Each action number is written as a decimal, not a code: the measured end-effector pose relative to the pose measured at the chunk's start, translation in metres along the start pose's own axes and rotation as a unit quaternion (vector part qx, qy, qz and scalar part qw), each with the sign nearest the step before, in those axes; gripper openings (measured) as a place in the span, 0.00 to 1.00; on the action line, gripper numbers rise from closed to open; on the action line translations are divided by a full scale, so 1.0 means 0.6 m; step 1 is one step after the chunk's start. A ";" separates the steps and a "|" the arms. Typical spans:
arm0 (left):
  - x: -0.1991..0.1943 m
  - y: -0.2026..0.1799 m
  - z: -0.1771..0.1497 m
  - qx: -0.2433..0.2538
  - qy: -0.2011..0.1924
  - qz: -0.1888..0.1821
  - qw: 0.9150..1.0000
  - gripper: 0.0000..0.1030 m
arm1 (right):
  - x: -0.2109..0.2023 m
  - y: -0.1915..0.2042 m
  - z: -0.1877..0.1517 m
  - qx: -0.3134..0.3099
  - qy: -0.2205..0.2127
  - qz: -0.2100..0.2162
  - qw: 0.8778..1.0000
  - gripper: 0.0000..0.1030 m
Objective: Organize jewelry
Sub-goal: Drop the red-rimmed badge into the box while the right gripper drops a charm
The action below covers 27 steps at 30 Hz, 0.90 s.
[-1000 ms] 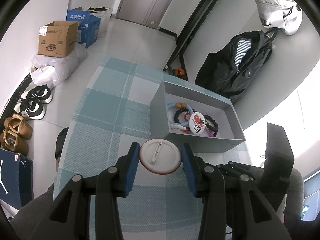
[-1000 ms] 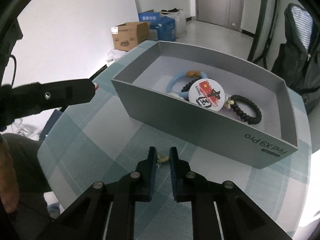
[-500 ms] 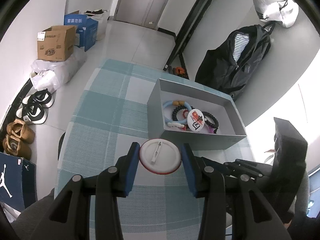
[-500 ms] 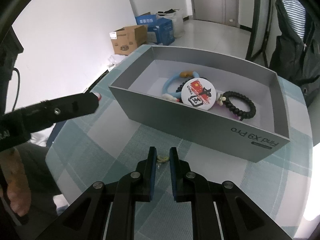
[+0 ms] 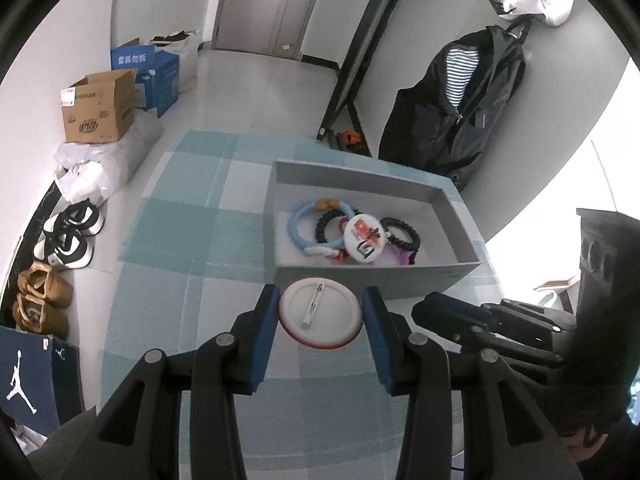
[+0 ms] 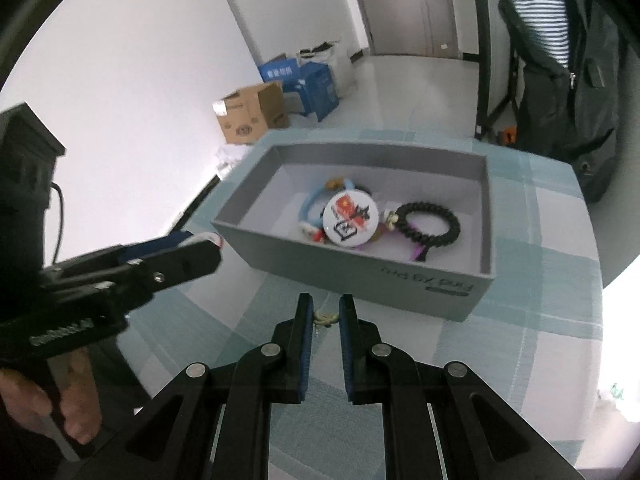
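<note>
My left gripper (image 5: 321, 307) is shut on a round pin badge (image 5: 321, 313), white back with its pin facing up, held just in front of the grey box (image 5: 448, 276). The box holds a blue ring, black bead bracelets (image 5: 401, 232) and a printed badge (image 5: 363, 236). My right gripper (image 6: 324, 310) is shut on a small yellowish trinket (image 6: 325, 319), held above the checked cloth in front of the box (image 6: 440, 284). The left gripper (image 6: 188, 258) shows at the left of the right wrist view.
The table has a teal checked cloth (image 5: 192, 240). On the floor beyond are cardboard boxes (image 5: 98, 106), shoes (image 5: 70, 236) and a black jacket (image 5: 460, 112) hanging by the wall. A blue shoe box (image 5: 28, 376) is at lower left.
Both grippers have risen and drawn back a little, so the box looks smaller and more seen from above. Each keeps its hold on its item.
</note>
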State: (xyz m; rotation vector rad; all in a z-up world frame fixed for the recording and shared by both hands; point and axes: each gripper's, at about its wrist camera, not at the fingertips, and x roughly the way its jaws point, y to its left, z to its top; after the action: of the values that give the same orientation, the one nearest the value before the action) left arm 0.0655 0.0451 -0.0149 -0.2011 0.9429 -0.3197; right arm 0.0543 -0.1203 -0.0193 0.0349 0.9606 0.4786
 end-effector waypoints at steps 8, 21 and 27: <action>0.001 -0.027 0.031 0.005 -0.008 -0.009 1.000 0.36 | -0.056 -0.018 0.032 0.013 -0.047 0.022 0.999 0.11; 0.036 -0.057 0.093 0.035 -0.005 -0.031 0.999 0.36 | -0.055 -0.038 0.109 -0.020 -0.057 0.017 0.998 0.11; 0.068 -0.053 0.104 0.030 0.011 -0.040 0.999 0.36 | -0.033 -0.060 0.134 -0.021 -0.054 0.031 0.998 0.11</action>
State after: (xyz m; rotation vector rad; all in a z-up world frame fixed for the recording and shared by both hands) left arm 0.1335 0.0030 -0.0005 -0.1812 0.9477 -0.4241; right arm 0.1224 -0.1458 0.0343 0.0515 0.8443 0.5488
